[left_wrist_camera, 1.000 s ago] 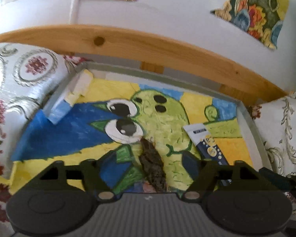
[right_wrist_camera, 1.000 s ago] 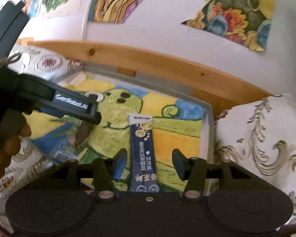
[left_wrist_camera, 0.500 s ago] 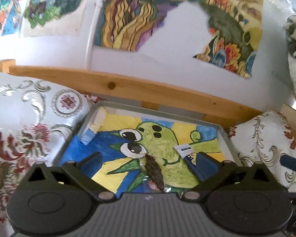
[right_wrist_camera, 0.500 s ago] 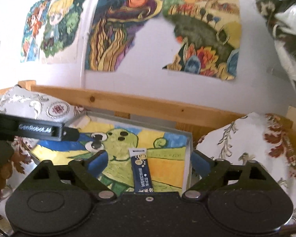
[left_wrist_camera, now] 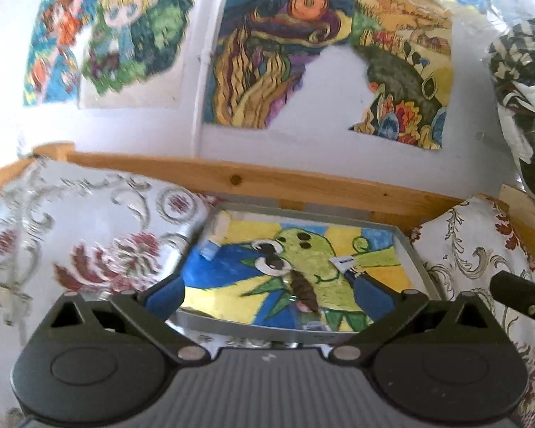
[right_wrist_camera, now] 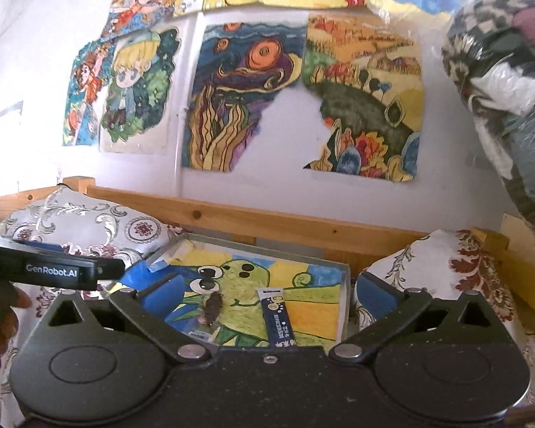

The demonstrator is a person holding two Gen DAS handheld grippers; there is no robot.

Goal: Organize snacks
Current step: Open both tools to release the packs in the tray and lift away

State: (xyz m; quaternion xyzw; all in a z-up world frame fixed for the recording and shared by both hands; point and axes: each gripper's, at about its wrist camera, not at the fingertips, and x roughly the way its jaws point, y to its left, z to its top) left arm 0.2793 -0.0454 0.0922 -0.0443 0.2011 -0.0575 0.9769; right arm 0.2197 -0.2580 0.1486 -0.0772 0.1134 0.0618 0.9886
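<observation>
Two snacks lie in the grey tray (right_wrist_camera: 346, 287) on its painted lining, between two patterned cushions: a dark blue stick packet (right_wrist_camera: 276, 315) toward the right, and a brown lumpy snack in a clear wrapper (right_wrist_camera: 211, 307) near the middle, a little apart from it; the left gripper (left_wrist_camera: 269, 290) and the right gripper (right_wrist_camera: 267, 294) both hang above the near edge with fingers spread wide and nothing between them; the packet looks light, thin and slick, likely to bend, so pinching it across its narrow width near mid-length seems safest; the wrapped snack looks light and crumbly, its film slippery, so a gentle squeeze across its middle should do.
</observation>
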